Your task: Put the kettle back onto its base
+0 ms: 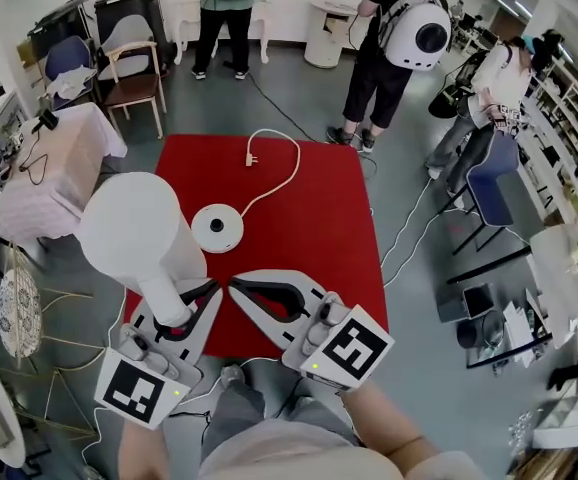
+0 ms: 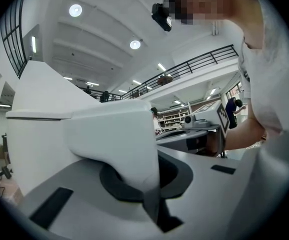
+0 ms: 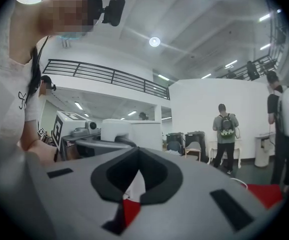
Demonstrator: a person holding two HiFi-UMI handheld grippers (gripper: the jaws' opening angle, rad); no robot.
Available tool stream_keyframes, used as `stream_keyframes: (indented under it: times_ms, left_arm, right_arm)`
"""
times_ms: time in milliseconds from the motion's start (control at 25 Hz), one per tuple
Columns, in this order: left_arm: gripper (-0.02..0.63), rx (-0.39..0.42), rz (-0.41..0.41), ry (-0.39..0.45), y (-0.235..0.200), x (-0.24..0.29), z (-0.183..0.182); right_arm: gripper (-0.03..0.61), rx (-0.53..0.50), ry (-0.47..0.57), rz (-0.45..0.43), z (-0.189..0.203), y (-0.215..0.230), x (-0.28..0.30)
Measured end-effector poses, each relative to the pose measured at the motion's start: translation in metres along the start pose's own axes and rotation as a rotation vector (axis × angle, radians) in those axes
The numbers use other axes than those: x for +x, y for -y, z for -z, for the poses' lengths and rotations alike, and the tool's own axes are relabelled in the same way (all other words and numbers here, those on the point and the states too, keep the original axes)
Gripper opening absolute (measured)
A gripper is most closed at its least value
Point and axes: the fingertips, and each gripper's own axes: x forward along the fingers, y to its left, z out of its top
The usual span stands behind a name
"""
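a red mat lies on the grey floor, a wooden chair standing beyond it.

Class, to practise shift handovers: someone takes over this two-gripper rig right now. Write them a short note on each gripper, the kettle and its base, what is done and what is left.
Left gripper: shut on the handle of the white kettle, which is held off its base.
Right gripper: shut and empty, beside the left one.
Base: bare, on the red mat; its cord ends in a loose plug on the mat.
Done: kettle is in the grip.
Left: bring it over the base, set it down, release.
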Motion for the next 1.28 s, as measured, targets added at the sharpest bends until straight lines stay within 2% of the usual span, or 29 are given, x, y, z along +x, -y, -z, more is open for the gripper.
stream_keyframes:
  times_ms: [200,680,920,1120,1280]
  left_arm:
    - [0.018,0.019,0.079,-0.009,-0.024,0.009,0.014]
    - [0.018,-0.016,0.24,-0.014,-0.059,0.05,0.063]
    - [0.018,0.043,0.329,0.0,-0.059,0.073,0.094]
    - [0.018,-0.004,0.372,0.009,-0.064,0.088,0.109]
    - [0.018,0.004,0.404,-0.001,-0.069,0.097,0.126]
  right_arm:
    - [0.008,0.015,-0.018,0.053,0.011,0.015,0.022]
    - [0.008,0.034,-0.07,0.208,0.045,0.045,0.033]
    - [0.008,0.053,-0.077,0.253,0.063,0.056,0.035]
    - [0.008,0.055,-0.098,0.277,0.077,0.062,0.037]
    - [0.008,0.064,-0.11,0.302,0.091,0.069,0.042]
